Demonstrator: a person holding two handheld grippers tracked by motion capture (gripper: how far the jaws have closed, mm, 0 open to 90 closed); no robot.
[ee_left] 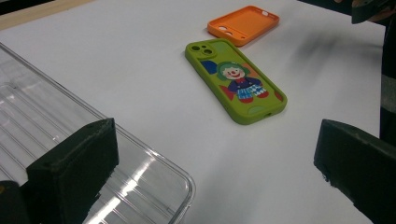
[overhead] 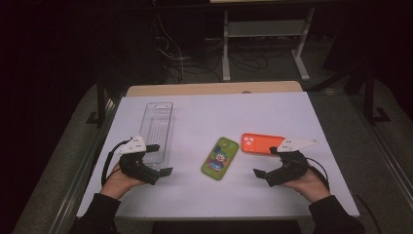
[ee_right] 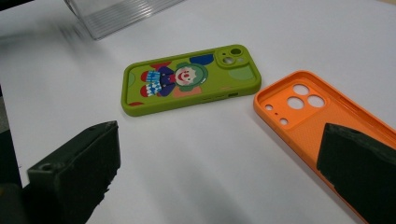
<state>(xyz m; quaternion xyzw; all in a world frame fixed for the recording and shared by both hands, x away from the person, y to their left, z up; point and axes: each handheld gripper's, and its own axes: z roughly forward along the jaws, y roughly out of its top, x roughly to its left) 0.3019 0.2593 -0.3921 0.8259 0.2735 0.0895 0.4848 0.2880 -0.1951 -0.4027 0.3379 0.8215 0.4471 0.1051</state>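
Dark room all around, cables and a metal frame leg barely readable behind the table, whose white top is the one well-lit surface I have to work on. My left gripper sits with its jaws spread wide and nothing between them, one jaw over the near end of the clear plastic tray at the table's left; my right gripper is likewise wide open and empty, one jaw hanging over the near end of the orange phone case. Between the two lies the green phone case, printed side up with a cartoon clown, well apart from the tray and near the orange one without touching it. I judge both cases to be light, rubbery and a little floppy, so they should bend rather than crack, and their matte skin should give the pads decent friction. The orange one lies hollow side up, so I would pinch its raised side wall across the short width; the green one lies flat on the table with no lip showing, so I would take it across its long edges, low on the rim. The tray looks stiff, thin and slick, likely to skate if nudged. I cannot make out whether the green case holds a phone, and the orange case's near end is covered by my right jaw in the right gripper view.
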